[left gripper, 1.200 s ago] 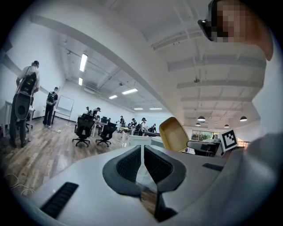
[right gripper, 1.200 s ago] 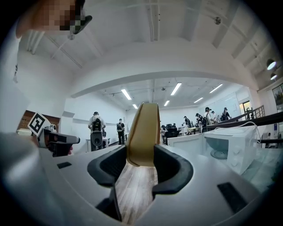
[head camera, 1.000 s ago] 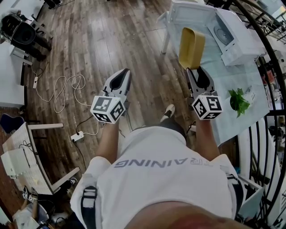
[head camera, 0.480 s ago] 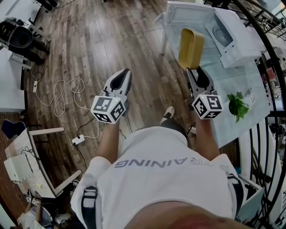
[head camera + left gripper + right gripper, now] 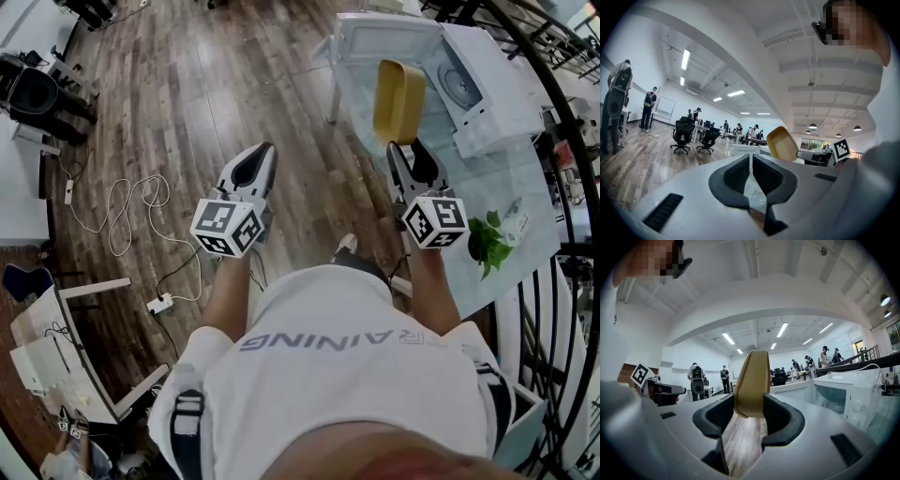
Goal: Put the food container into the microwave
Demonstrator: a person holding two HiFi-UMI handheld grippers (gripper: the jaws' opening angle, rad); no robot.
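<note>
A yellow food container (image 5: 398, 98) stands on edge in my right gripper (image 5: 410, 150), which is shut on its lower rim. In the right gripper view the container (image 5: 752, 380) rises between the pads of that gripper (image 5: 749, 411). Just ahead of the container, the white microwave (image 5: 483, 89) sits on a table with a pale cloth (image 5: 487, 178), its door (image 5: 380, 33) swung open to the left. The cavity and turntable (image 5: 834, 404) show at the right of the right gripper view. My left gripper (image 5: 251, 169) hangs over the wooden floor, shut and holding nothing, as its own view (image 5: 751, 159) also shows.
White cables (image 5: 131, 202) and a power strip (image 5: 159, 305) lie on the floor at left. A green plant (image 5: 483, 242) sits on the table near my right hand. Black railings (image 5: 572, 234) run along the right. Office chairs (image 5: 684, 136) and several people stand far off.
The person has walked forward: the microwave and table have drawn nearer and the floor cables have slid back. Both grippers keep their pose, and the container stays held.
</note>
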